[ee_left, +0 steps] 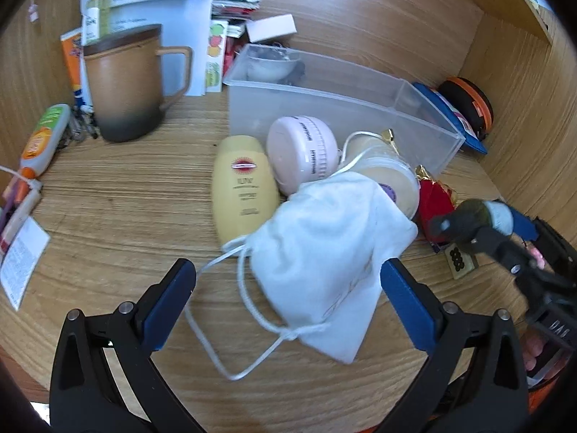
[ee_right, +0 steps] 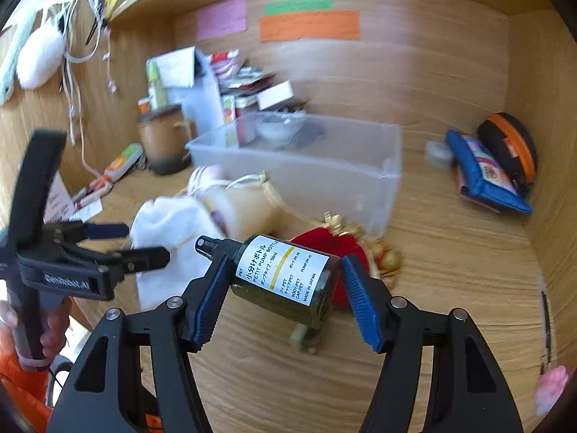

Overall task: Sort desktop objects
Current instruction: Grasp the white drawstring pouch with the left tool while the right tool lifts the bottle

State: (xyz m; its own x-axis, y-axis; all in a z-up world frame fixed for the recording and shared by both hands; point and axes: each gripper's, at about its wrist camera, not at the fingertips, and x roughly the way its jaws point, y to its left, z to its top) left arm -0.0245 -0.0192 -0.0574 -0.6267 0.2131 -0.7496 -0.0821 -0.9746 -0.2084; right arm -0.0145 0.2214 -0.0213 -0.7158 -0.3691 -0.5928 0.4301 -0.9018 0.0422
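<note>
My right gripper [ee_right: 285, 281] is shut on a small dark green pump bottle [ee_right: 288, 270] with a white label, held across the jaws above the wooden desk. In the left wrist view the same bottle [ee_left: 476, 214] shows at the right edge in that gripper. A white drawstring pouch [ee_left: 324, 238] lies on the desk between the spread fingers of my open left gripper [ee_left: 286, 274], and the pads do not press on it. Behind the pouch lie a yellow UV bottle [ee_left: 241, 191], a pink round case [ee_left: 303, 151], a beige bottle [ee_left: 389, 176] and a red pouch [ee_right: 324, 245].
A clear plastic bin [ee_left: 324, 101] stands behind the pile with a few items at its far end. A brown lidded mug [ee_left: 122, 86] and papers are at the back left. A blue pouch [ee_right: 483, 173] and a black-orange case [ee_right: 512, 148] lie right. Wooden walls enclose the desk.
</note>
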